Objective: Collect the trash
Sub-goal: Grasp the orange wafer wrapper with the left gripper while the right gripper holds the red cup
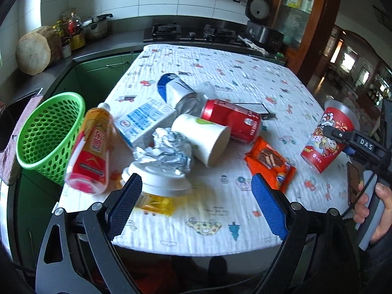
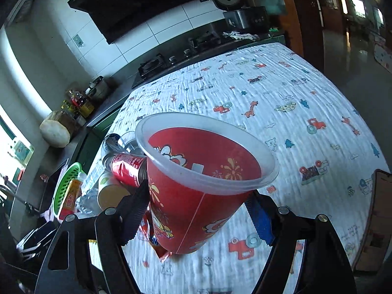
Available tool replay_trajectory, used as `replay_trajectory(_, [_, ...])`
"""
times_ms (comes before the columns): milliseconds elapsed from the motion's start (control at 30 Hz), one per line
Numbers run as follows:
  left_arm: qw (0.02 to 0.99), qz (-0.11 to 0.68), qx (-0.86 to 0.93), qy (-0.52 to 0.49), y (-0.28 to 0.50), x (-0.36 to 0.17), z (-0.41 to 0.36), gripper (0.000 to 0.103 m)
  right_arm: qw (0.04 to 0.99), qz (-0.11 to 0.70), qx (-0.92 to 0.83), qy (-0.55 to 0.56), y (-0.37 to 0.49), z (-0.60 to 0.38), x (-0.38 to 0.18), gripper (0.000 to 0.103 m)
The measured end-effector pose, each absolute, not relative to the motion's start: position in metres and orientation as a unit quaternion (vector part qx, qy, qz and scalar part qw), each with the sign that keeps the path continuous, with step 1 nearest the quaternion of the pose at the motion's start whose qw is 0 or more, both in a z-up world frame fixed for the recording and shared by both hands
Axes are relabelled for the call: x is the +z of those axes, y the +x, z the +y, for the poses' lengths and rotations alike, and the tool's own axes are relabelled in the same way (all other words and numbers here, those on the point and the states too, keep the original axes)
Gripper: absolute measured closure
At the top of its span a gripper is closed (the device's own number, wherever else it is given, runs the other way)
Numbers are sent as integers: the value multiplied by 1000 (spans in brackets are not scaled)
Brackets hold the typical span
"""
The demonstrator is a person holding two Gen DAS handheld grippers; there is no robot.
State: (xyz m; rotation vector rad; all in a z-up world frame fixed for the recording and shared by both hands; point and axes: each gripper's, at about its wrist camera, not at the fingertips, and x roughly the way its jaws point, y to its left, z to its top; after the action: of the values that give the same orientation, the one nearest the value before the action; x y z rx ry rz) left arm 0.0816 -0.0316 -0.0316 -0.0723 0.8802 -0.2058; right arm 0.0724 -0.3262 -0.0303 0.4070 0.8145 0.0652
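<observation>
My right gripper [image 2: 196, 210] is shut on a red printed cup [image 2: 196, 196] with a clear rim and holds it tilted above the table; the cup also shows at the right of the left wrist view [image 1: 325, 139]. My left gripper [image 1: 196, 196] is open and empty, low over the table's near edge. Just beyond it lies a pile of trash: an orange drink bottle [image 1: 91, 152], crumpled foil [image 1: 164, 149], a white paper cup [image 1: 203, 137], a red can [image 1: 232, 120], a blue-white carton [image 1: 144, 120] and an orange snack wrapper [image 1: 269, 164]. A green mesh basket [image 1: 49, 132] stands at the table's left edge.
The table wears a white cloth [image 1: 245, 78] with cartoon prints. A white lid [image 1: 159, 183] and a yellow wrapper [image 1: 156, 203] lie by my left finger. A phone [image 2: 374, 220] lies at the table's right edge. Kitchen counter and stove [image 1: 191, 33] stand behind.
</observation>
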Motion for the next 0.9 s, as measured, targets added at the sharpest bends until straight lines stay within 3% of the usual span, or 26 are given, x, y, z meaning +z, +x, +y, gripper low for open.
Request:
replay_trajectory(667, [827,530,-171,-77,135,-105,-139,38,913,384,13,137,23,-350,-37,30])
replay_trajectory(833, [813,545,-181,-101,142,-117,-141,58,913,386,13,133,24,-348,-39,30])
replay_trajectory(900, [808,546,-189,-112,142,-120,-139,76,913,385,15,132,24,-348,-39,30])
